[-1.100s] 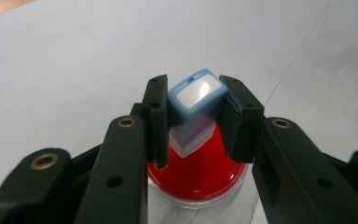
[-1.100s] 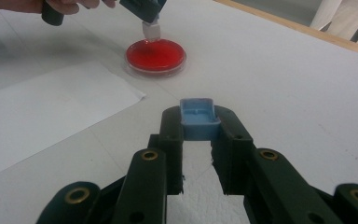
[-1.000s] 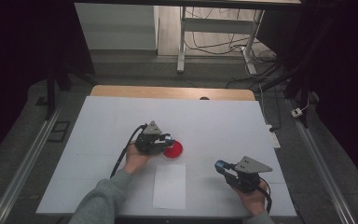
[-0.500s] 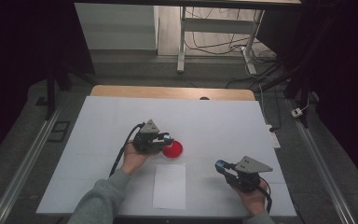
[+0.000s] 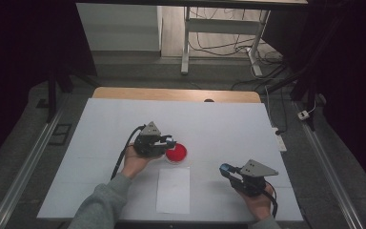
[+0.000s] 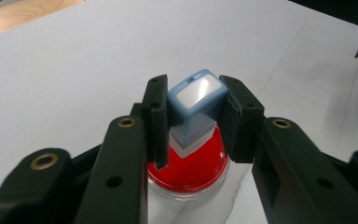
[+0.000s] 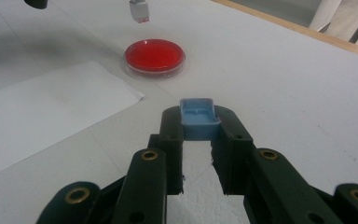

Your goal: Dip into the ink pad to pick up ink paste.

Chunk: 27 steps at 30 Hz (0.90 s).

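My left gripper is shut on a small blue stamp with a white top label. It holds the stamp just over a round red ink pad. In the high view, the left gripper sits at the pad's left edge. From the right gripper view, the stamp hangs clear, beyond the ink pad. My right gripper is shut on a blue cap, and it rests low at the table's front right.
A white paper sheet lies on the white table in front of the ink pad, between the two hands. A wooden strip runs along the table's far edge. Dark floor and cables lie beyond.
The left gripper with the stamp has shifted slightly left, away from the pad's middle. The right hand has kept still.
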Tool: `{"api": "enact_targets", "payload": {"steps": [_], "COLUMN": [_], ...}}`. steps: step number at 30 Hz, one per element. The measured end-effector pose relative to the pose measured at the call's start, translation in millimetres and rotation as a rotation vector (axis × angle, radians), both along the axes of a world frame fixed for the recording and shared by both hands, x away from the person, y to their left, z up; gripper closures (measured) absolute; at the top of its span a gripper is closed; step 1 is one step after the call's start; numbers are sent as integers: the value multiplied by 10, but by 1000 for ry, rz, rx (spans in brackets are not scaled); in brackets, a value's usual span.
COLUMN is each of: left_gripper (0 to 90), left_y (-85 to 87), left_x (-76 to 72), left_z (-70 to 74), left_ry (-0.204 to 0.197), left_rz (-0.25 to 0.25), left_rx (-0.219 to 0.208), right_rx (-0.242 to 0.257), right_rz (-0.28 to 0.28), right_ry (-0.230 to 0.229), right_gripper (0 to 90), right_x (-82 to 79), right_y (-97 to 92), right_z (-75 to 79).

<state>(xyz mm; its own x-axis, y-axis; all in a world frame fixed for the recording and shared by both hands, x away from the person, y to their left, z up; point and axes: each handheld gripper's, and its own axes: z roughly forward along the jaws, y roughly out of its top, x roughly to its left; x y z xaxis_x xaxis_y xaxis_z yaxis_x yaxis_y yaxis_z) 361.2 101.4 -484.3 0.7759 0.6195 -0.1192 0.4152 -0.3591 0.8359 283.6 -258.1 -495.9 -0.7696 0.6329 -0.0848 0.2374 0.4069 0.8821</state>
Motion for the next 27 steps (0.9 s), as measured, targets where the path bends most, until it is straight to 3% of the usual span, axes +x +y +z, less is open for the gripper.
{"api": "enact_targets", "payload": {"steps": [27], "left_gripper": [654], "left_y": [67], "left_x": [-194], "left_z": [145], "left_ry": [8], "left_rz": [-70], "left_rx": [-38], "right_rx": [2], "right_rz": [1], "right_ry": [-1], "right_gripper": [738], "right_x": [4], "right_y": [4], "right_z": [1]}}
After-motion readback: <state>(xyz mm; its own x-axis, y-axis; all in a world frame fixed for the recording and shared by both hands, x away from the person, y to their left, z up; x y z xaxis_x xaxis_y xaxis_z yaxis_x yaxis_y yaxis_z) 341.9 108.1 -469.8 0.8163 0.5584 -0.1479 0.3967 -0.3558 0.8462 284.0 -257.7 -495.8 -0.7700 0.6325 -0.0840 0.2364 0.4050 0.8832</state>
